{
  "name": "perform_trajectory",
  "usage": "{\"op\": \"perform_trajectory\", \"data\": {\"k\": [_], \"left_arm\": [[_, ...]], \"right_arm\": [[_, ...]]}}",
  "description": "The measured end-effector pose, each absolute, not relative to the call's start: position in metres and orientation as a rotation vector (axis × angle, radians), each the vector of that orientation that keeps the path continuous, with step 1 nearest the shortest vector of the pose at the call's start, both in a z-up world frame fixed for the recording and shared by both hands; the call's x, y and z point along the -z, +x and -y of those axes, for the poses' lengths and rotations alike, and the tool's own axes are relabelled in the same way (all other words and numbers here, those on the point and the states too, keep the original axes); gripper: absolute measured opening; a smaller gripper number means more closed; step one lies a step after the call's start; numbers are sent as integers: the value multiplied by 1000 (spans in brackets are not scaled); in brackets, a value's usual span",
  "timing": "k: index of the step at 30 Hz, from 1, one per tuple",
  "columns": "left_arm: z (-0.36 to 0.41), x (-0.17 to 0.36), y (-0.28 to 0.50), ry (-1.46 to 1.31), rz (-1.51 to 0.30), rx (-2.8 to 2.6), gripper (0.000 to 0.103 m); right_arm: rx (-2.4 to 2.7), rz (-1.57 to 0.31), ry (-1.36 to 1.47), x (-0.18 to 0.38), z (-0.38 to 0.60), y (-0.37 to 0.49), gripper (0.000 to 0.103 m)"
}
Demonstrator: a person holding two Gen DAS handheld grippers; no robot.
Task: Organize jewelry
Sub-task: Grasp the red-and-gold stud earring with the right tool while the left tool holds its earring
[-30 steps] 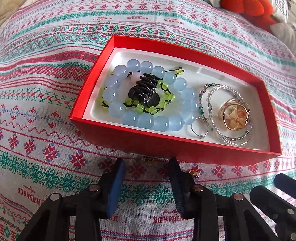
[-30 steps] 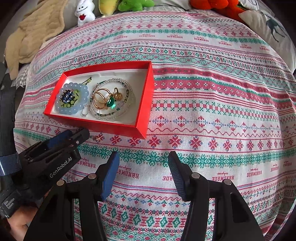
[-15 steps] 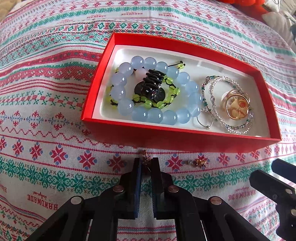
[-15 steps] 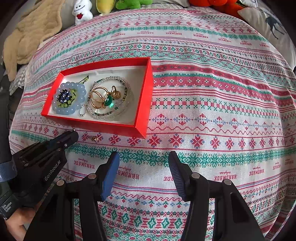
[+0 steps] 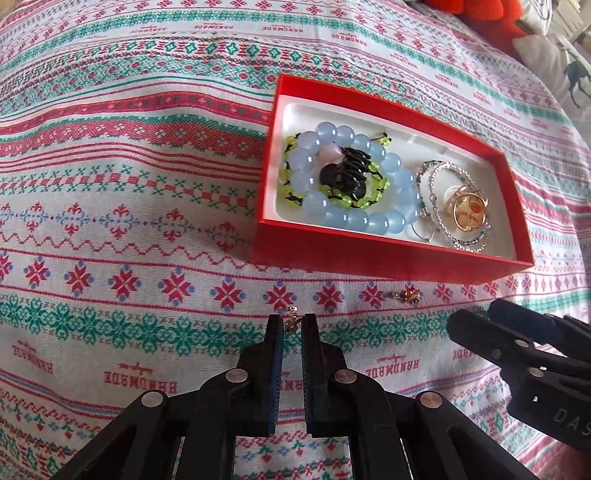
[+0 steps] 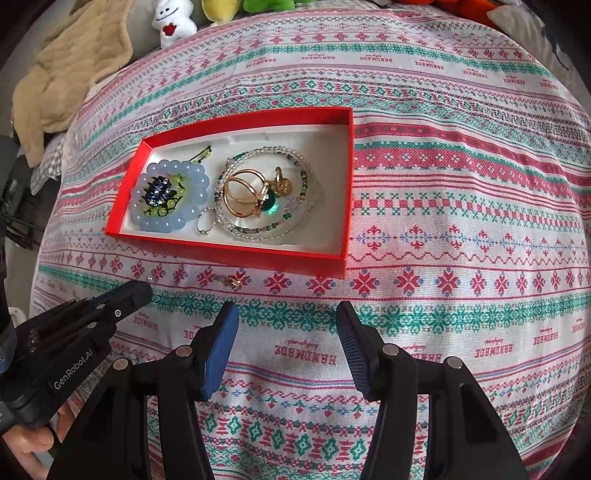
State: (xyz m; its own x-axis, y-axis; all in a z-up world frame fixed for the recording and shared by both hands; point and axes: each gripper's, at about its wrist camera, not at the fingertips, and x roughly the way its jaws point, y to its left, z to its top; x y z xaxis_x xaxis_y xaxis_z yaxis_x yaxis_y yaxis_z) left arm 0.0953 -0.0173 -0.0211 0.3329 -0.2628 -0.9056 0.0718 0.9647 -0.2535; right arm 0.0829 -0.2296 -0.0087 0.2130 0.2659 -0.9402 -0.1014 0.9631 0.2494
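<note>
Pinching a small earring (image 5: 291, 322), left hand-held gripper (image 5: 291, 325) sits near red box (image 5: 369, 258) edge.

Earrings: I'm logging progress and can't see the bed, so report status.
Left gripper shut on one earring. Right gripper open, empty. Second earring on the cloth by the red box. Nothing in the way.

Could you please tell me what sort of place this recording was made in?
Probably a bedroom or other home room: a soft surface under a pink and green patterned woven cloth, plush toys at its far edge, a crumpled beige blanket, and a red cardboard jewelry box.
</note>
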Motion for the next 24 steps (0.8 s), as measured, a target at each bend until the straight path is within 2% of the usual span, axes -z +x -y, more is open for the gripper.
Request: {"op": "perform_trajectory", "data": {"k": [7,11,19,24], "left_arm": [[-3,17,92,-195,-1213,220,4],[-12,18,90,-197,-1222,218,4],[-18,25,95,-194,-1244,198,4],[-15,30,98,-196,-1253,190,4]], "right_arm": [[-246,-1328,181,16,210,88,57],[-220,-1335,207,24,203,92,44],[-140,-1269,138,29,177,90,40],[-109,-1224,77,32,166,86,24]]}}
